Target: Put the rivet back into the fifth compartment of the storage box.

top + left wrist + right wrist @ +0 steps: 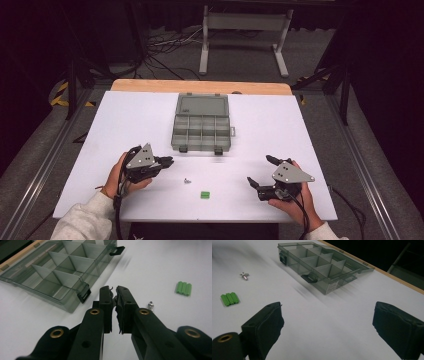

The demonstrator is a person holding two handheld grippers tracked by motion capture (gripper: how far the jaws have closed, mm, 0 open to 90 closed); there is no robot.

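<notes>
Fingers clenched empty on left gripper [114, 291] (near screw [150, 305]); right gripper [327, 325] released.

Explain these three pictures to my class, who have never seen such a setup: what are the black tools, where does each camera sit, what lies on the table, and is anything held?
A person sits at a white table and holds a hand-worked two-jaw gripper in each hand. The high view looks down from above the person. There the left gripper shows at the left and the right gripper at the right. Each of the other two pictures comes from a camera riding on one gripper, looking along its black jaws.

On the table lie an open grey compartment box, its sections apparently empty, a small metal screw and a small green ribbed block.

The left gripper's jaws are nearly shut, with nothing visibly between them. The right gripper's jaws stand wide open and hold nothing.
</notes>
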